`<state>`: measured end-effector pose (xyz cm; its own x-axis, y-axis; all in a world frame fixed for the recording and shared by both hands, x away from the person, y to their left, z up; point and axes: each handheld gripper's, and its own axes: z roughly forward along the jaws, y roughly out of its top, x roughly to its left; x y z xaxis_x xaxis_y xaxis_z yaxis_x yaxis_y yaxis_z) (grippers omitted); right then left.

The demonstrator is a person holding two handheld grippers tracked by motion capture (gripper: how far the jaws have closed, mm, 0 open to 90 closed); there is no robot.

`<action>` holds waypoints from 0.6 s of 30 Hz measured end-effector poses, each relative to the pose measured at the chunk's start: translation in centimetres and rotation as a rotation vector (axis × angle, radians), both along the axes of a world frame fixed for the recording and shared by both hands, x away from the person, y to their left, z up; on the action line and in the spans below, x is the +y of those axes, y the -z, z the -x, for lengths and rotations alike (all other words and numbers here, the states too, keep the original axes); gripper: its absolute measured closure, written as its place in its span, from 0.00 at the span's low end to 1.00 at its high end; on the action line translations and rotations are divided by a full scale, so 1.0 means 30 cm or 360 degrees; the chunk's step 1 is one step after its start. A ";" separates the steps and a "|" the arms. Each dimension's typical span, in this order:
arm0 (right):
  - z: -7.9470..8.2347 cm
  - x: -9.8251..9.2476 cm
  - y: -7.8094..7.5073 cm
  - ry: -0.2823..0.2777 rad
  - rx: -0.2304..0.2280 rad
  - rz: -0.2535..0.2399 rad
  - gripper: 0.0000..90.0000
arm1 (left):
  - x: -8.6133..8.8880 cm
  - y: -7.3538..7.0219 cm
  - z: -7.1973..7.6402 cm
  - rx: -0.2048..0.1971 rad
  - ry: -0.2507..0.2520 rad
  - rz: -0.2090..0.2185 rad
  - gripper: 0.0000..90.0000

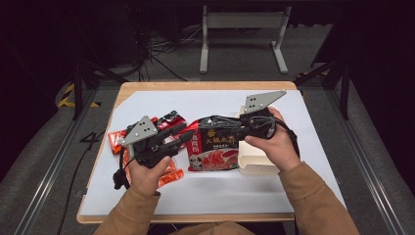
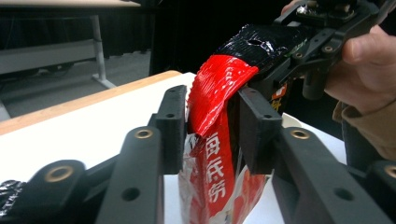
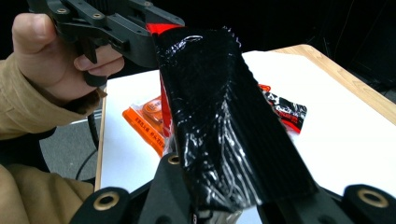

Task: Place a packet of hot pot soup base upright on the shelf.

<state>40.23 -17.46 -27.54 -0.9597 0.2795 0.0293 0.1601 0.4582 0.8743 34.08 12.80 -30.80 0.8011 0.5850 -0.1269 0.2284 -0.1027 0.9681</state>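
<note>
A large red and black seasoning packet (image 1: 218, 147) hangs between my two grippers over the middle of the table. My right gripper (image 1: 221, 130) comes in from the right and is shut on the packet's black crimped top edge (image 3: 224, 107). In the left gripper view that grip shows at the upper right, on the black end (image 2: 261, 44). My left gripper (image 2: 210, 126) stands around the packet's red side edge (image 2: 215, 88). Its jaws are a little apart, with a thin dark gap beside the right pad (image 2: 254, 126), so they do not press on it.
A white open box (image 1: 257, 164) sits under the right hand. Orange sachets (image 1: 115, 139) and a black and red sachet (image 1: 170, 119) lie at the left on the white sheet (image 1: 220, 186). The sheet covers a wooden table (image 1: 195, 85).
</note>
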 end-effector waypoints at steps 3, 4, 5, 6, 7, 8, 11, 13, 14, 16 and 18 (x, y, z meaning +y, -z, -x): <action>0.002 -0.006 -0.014 0.0009 -0.0014 0.0022 0.88 | 0.007 -0.005 0.000 -0.0005 -0.0005 -0.0006 0.66; 0.002 -0.009 -0.018 0.0013 -0.0018 0.0024 0.88 | 0.012 -0.007 0.001 -0.0010 -0.0013 0.0000 0.64; 0.002 -0.013 -0.024 0.0019 -0.0024 0.0022 0.88 | 0.016 -0.008 0.000 -0.0017 -0.0014 -0.0003 0.64; 0.002 -0.015 -0.027 0.0019 -0.0025 0.0017 0.88 | 0.020 -0.010 -0.001 -0.0020 -0.0012 -0.0003 0.63; 0.001 -0.019 -0.031 0.0016 -0.0029 0.0004 0.88 | 0.024 -0.010 -0.004 -0.0024 -0.0013 -0.0009 0.62; 0.000 -0.023 -0.036 0.0015 -0.0029 -0.0006 0.88 | 0.030 -0.011 -0.005 -0.0022 -0.0016 -0.0016 0.62; -0.009 -0.035 -0.049 0.0008 -0.0029 -0.0039 0.88 | 0.042 -0.011 -0.007 -0.0012 -0.0024 -0.0010 0.61; -0.013 -0.043 -0.063 0.0009 -0.0044 -0.0058 0.88 | 0.049 -0.013 -0.010 -0.0021 -0.0030 -0.0011 0.60; -0.014 -0.046 -0.068 0.0012 -0.0057 -0.0065 0.88 | 0.053 -0.013 -0.009 -0.0016 -0.0035 -0.0013 0.60; -0.016 -0.053 -0.082 0.0026 -0.0089 -0.0069 0.88 | 0.057 -0.012 -0.011 -0.0015 -0.0042 -0.0009 0.59; -0.020 -0.060 -0.094 0.0042 -0.0115 -0.0073 0.88 | 0.061 -0.011 -0.014 -0.0004 -0.0054 -0.0015 0.58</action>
